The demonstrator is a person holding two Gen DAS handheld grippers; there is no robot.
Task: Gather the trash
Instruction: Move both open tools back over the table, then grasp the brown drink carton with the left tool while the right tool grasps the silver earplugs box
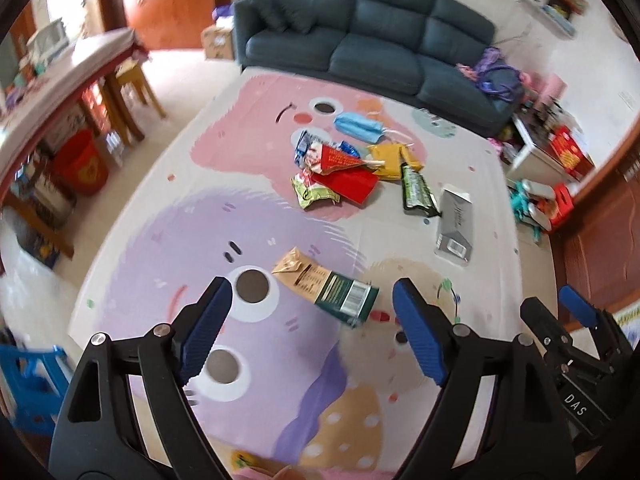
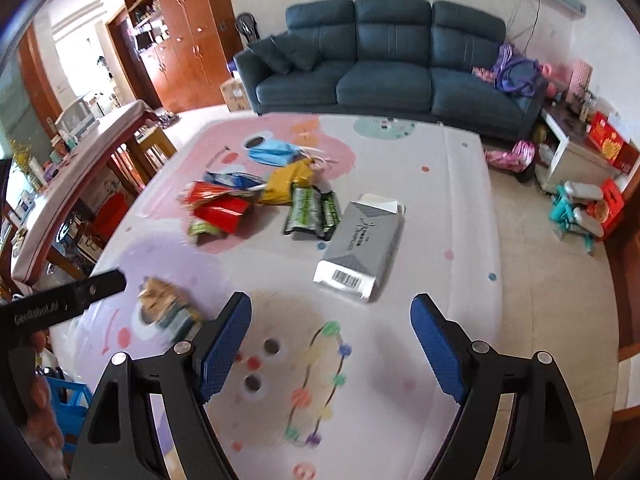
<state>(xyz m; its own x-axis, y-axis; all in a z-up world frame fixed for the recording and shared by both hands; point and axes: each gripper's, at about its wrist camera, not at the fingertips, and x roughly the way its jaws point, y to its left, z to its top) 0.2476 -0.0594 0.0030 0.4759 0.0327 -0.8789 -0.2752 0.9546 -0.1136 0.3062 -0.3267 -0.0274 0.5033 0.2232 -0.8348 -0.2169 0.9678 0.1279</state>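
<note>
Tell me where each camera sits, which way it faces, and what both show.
Left wrist: on the left gripper, angled down at the play mat toward the brown-and-green carton; own open jaws show, plus the right gripper at lower right.
Right wrist: on the right gripper, angled down at the mat near the grey box; own open jaws show, and the left gripper's body with fingers at the left edge.
Shared: carton, grey box, wrapper pile, blue mask, sofa.

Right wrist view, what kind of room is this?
Most likely a home living room: a dark three-seat sofa against the wall, a cartoon play mat on the floor, and wooden cabinets behind.
</note>
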